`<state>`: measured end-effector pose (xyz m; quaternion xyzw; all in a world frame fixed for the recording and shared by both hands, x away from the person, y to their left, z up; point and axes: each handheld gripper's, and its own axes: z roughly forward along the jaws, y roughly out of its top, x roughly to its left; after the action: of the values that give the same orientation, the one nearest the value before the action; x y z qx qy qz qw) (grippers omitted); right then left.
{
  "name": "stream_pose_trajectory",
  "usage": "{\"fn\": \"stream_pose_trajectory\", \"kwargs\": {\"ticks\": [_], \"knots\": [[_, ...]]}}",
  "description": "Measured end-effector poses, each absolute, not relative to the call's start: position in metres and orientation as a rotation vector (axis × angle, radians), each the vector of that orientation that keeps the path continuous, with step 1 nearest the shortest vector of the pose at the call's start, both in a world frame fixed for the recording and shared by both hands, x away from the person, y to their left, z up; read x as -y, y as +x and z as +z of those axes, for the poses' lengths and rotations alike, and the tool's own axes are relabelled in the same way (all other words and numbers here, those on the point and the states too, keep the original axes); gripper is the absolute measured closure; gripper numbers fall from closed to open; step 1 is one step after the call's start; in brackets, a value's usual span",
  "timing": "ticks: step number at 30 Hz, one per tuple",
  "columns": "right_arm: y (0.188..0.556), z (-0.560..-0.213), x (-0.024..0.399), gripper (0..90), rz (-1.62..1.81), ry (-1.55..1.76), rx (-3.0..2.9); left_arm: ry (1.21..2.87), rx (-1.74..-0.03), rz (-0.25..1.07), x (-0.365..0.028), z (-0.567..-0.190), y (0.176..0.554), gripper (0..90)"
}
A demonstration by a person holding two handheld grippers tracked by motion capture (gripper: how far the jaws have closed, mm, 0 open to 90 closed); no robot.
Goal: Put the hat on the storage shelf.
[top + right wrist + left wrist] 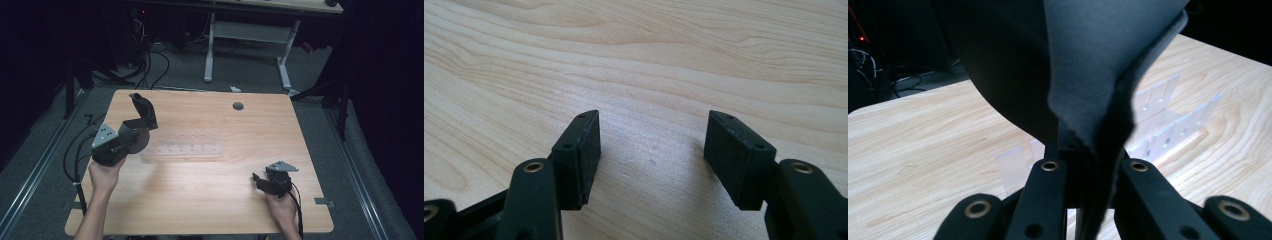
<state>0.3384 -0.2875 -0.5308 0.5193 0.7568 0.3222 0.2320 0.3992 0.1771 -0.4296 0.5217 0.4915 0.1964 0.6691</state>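
Here, left gripper point(1087, 175) fingers pinching dark cloth point(1088, 65); right gripper point(651, 150) fingers spread, no writing readable.

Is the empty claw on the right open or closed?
Open. The right gripper has a wide gap between its two black pads, with only bare wooden table showing through it.

Dim room; grey floor point(240, 75); white-legged desk point(250, 30) behind.

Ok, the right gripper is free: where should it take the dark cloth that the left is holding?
Probably the cloth's free upper end, which stands above the left gripper pinching its lower edge. Bring the open right gripper in from the right, over the clear rack, and pinch the thin folded edge.
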Motion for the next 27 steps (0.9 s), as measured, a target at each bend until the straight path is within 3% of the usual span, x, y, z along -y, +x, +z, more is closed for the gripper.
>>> {"fn": "stream_pose_trajectory", "kwargs": {"ticks": [27], "knots": [[0.338,-0.531,0.288,40.0,0.885,1.426,-2.080,1.209,-1.143,0.476,-0.169,-0.448,0.420,85.9]]}}
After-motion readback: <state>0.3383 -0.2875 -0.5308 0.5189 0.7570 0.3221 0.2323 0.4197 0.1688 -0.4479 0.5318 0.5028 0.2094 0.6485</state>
